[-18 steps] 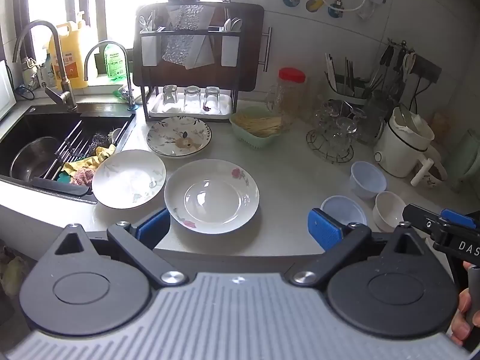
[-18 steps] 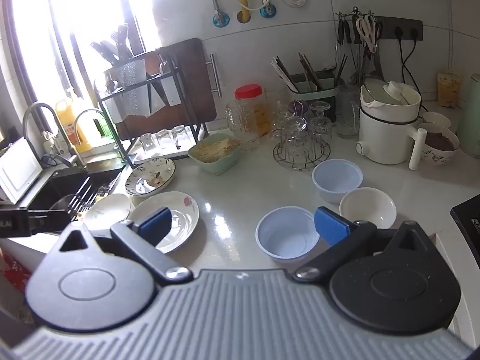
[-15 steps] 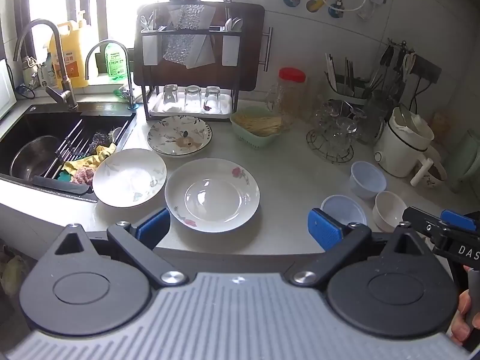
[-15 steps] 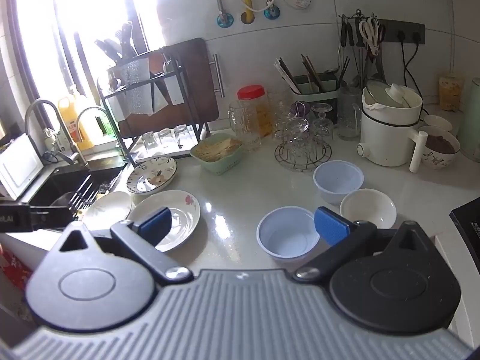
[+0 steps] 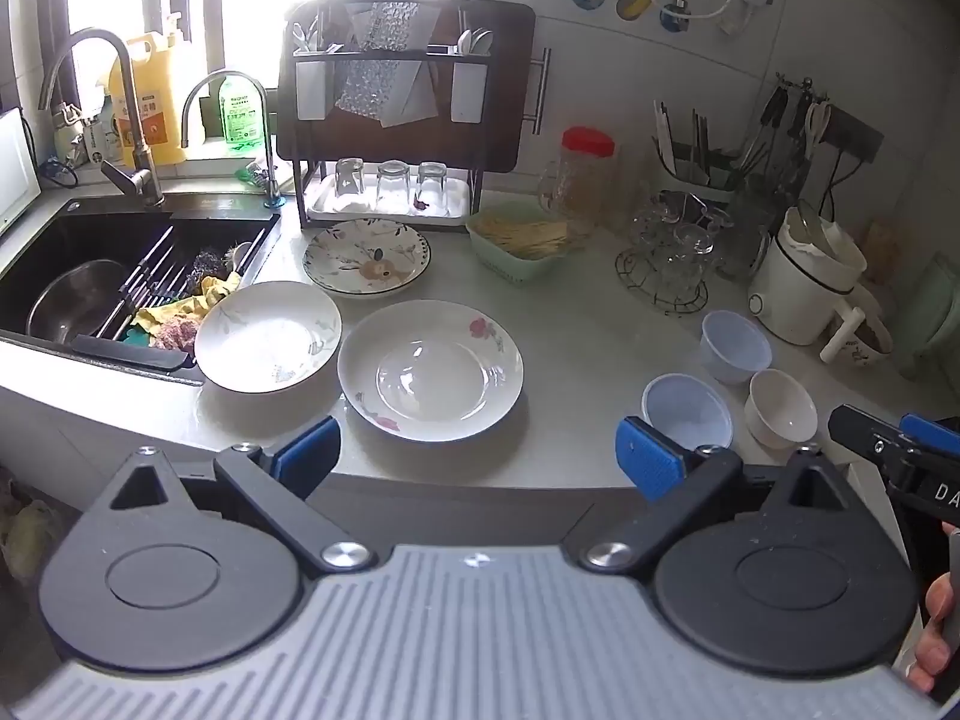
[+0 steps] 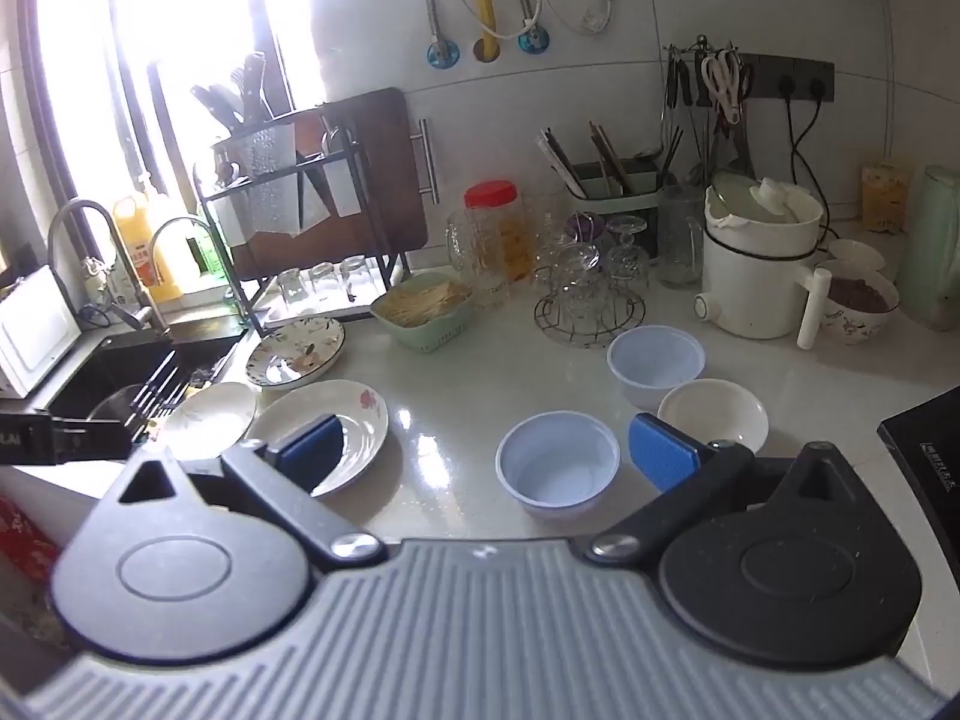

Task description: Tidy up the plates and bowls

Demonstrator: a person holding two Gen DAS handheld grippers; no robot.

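Pale kitchen counter (image 5: 588,336) carries three plates (image 5: 429,378) beside the sink (image 5: 90,264), with three bowls (image 6: 558,465) grouped well apart to their right. Both the left gripper (image 5: 477,456) and the right gripper (image 6: 489,450) hover at the counter's front edge, jaws spread wide and holding nothing.

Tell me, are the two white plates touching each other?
Cannot tell. In the left wrist view, the plain plate and rose plate rims nearly meet; neither view plainly shows a gap or contact.
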